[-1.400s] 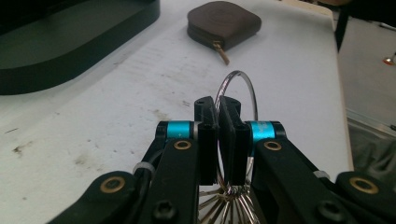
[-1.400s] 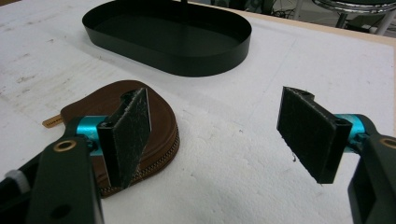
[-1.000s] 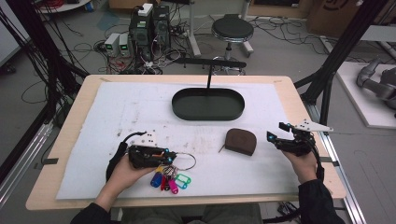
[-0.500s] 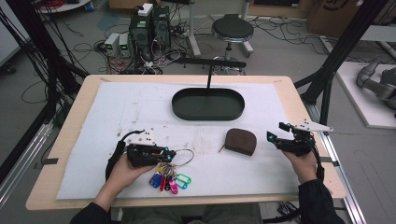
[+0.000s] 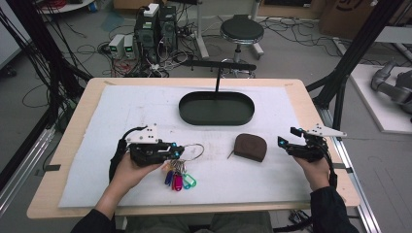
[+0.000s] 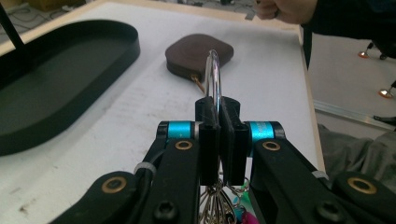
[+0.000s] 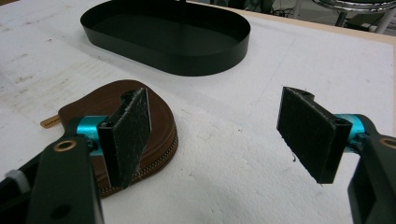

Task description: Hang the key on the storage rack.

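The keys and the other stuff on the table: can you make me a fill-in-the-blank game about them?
1. The left tool is shut on the metal ____ of the key bunch.
2. The right tool has its jaws ____.
3. The brown pouch lies between the key bunch and the ____ tool.
4. The black tray holds ____.

Missing words: ring; open; right; nothing

Brown pouch (image 5: 250, 147), black tray (image 5: 216, 108), pink, blue, green key tags (image 5: 179, 180).

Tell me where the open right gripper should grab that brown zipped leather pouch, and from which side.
Grip the brown zipped leather pouch across its rounded edge nearest the right gripper, coming in low from the table's right. It lies flat on the white mat, so only the thin zipped rim fits between the jaws.
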